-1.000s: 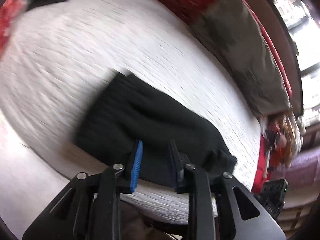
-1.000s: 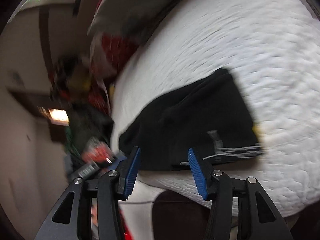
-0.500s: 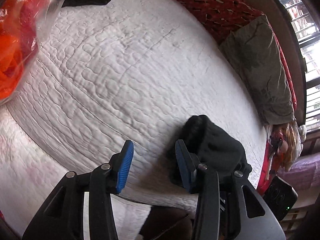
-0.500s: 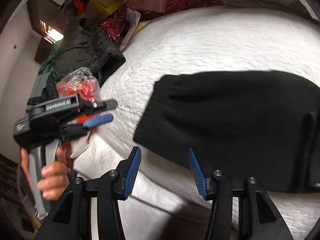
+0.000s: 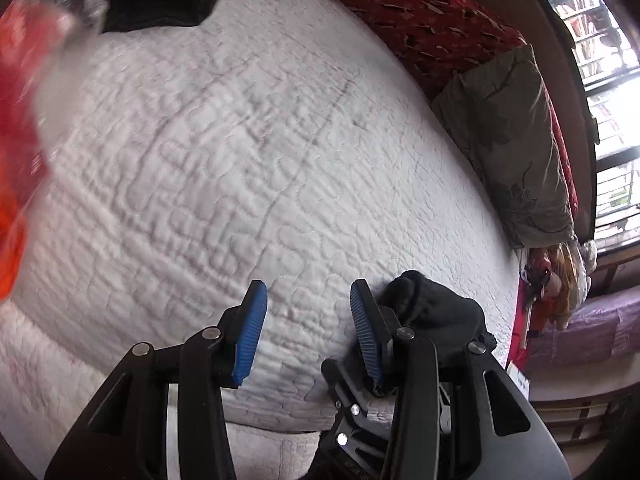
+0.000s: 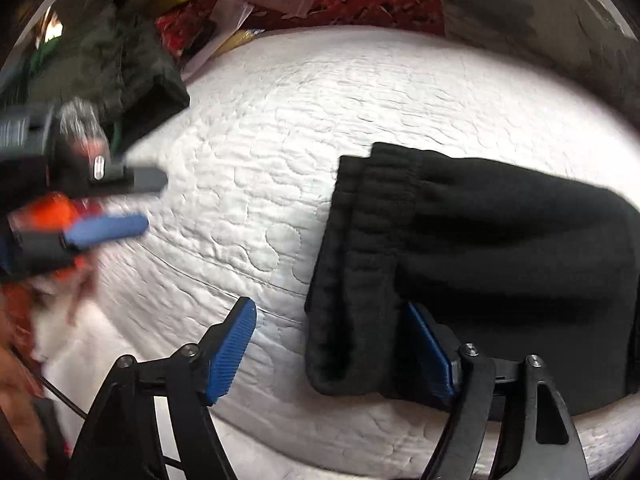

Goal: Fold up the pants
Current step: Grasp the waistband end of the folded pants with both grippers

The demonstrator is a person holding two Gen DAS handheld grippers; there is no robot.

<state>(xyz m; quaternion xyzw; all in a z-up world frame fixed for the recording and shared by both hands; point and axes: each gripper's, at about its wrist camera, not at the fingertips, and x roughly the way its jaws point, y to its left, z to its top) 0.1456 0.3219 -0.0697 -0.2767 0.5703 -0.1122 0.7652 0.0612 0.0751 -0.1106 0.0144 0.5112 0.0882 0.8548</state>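
Observation:
The black pants lie folded on the white quilted bed, ribbed waistband end toward the left. My right gripper is open and low over that left edge, its right finger beside or under the fabric. In the left wrist view the pants show as a dark bundle just right of my open, empty left gripper, which hovers over bare quilt. The left gripper also shows blurred at the left of the right wrist view.
A grey-green pillow and red patterned bedding lie along the far side. A dark garment and an orange plastic bag sit at the left. The bed's front edge is just below both grippers.
The right gripper has moved in close to the pants' left edge. The left gripper has stayed off to the left of the pants, shifting slightly; both remain open.

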